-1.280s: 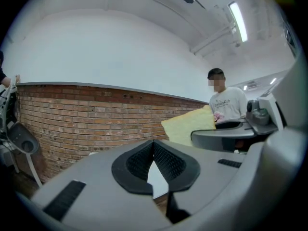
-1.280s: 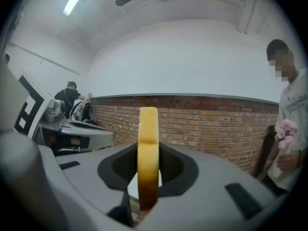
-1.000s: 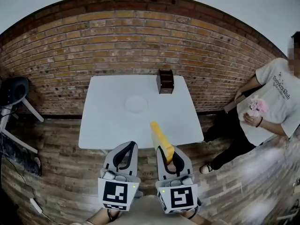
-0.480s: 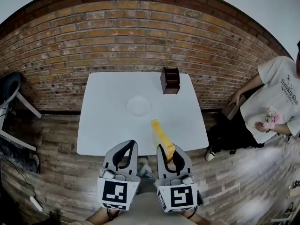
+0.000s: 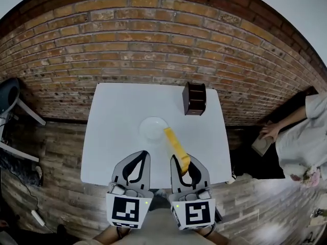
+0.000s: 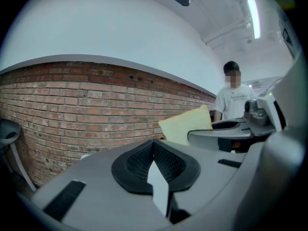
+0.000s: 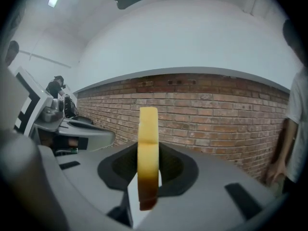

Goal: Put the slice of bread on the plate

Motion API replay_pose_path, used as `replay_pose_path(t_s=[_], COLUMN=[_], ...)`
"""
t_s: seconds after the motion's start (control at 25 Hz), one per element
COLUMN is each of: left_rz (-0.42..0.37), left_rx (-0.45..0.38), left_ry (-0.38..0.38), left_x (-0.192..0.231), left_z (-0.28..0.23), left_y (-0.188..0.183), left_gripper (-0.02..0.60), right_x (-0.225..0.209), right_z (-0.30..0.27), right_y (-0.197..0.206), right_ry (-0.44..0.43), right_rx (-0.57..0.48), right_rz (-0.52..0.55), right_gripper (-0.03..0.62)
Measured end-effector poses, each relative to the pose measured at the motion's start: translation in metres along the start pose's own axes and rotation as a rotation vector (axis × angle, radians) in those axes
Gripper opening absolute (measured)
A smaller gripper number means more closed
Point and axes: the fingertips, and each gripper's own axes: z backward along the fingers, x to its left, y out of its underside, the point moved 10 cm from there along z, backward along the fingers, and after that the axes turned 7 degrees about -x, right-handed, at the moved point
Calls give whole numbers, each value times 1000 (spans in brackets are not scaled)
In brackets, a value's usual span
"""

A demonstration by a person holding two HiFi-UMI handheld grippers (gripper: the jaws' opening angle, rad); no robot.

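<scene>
Nearest the wearer, the grey two-jaw right gripper [image 5: 182, 162] clamps the thin yellow slice of bread [image 5: 176, 144] on edge; the left gripper [image 5: 143, 155] is closed and empty. Beyond, the slice's tip overlaps the round pale plate [image 5: 148, 132] on the white table [image 5: 110, 131]. Lowering and release judged outstanding

Left gripper [image 6: 154, 143] fills the bottom half here, its 2 black-padded jaws meeting at the tips with nothing pinched between them, just a white sliver peeking through lower down. Off to the right, the pale yellow slice of bread [image 6: 185, 125] sticks up from the right gripper [image 6: 207, 134], and a person [image 6: 235, 100] in a white tee stands behind it. A brick wall [image 6: 86, 105] runs across the back, with 1 strip light [image 6: 252, 16] on the ceiling.
</scene>
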Motion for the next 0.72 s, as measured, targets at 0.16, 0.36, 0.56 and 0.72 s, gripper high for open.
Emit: replay_pose_path(t_s=[0.16,0.36,0.56,0.72], left_rz=[15,15,7,8], left_rx=[12,24,30,29], left_ry=[-18,-27,-41,-60], left_x=[13,22,24,27], left_z=[-24,-42,-54,-63], left_y=[1,0,-2,-4], left_gripper=[9,9,9,9], right_x=[-9,-16,-23,-30], right_z=[-27,-48,-63,-72], right_y=[1,6,7,8], right_ry=[-18,-36,-60,-77], right_rx=[12,35,39,37], right_rz=[-4,-15,-24,-28], right_gripper=[91,91,90,89])
